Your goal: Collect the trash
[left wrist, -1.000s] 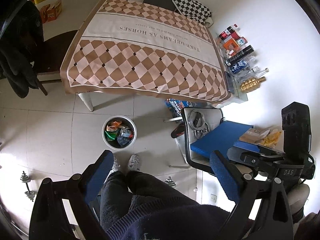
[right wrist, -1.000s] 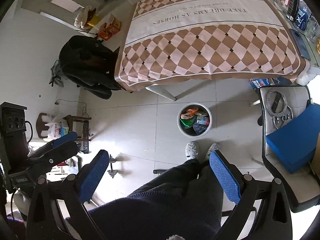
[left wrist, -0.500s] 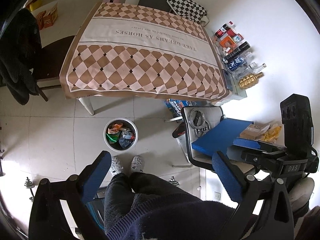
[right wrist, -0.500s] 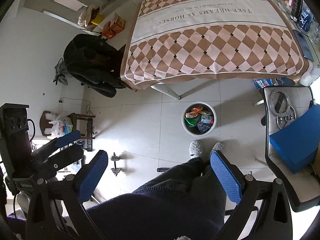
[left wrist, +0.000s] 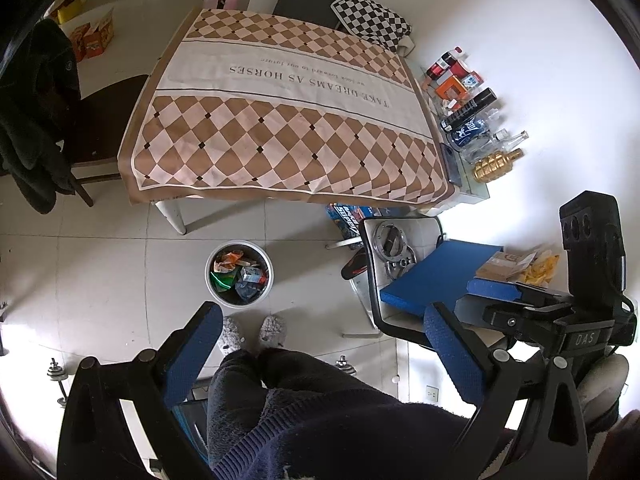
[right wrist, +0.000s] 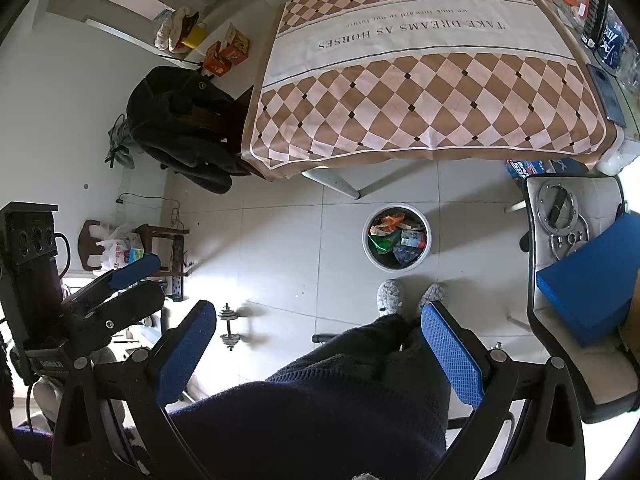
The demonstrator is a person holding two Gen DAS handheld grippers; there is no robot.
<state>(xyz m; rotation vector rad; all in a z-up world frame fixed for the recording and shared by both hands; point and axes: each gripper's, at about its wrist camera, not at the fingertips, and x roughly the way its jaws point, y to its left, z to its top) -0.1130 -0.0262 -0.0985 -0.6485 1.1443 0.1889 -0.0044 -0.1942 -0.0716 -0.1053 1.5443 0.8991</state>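
Both grippers held high, looking down at the floor w/ nothing in them. Left gripper (left wrist: pixel 322 354) sits at the bottom of its own view, blue pads (left wrist: pixel 192 354) spread wide, only the person's dark trousers (left wrist: pixel 256 384) showing between them. Right gripper (right wrist: pixel 320 346) likewise at the bottom of its view, fingers wide apart & empty; it also shows at the right edge of the left view, and the left one at the left edge of the right view. Trash bin (left wrist: pixel 239 273), round & white, stands on the tiled floor (left wrist: pixel 100 264) approx. centre frame in the left view, centre-right in the right view (right wrist: pixel 396 238), just above the person's grey slippers (left wrist: pixel 252 332). It holds crumpled wrappers (left wrist: pixel 229 266) – orange, green, blue. Table w/ brown-and-cream diamond cloth (left wrist: pixel 288 120) fills the upper middle; its top looks bare. Bottles & boxes (left wrist: pixel 468 112) line the upper right by the wall, off the cloth. Chair w/ blue board (left wrist: pixel 436 276) at mid-right. Dark coat (left wrist: pixel 36 116) hangs at the left edge over another chair.
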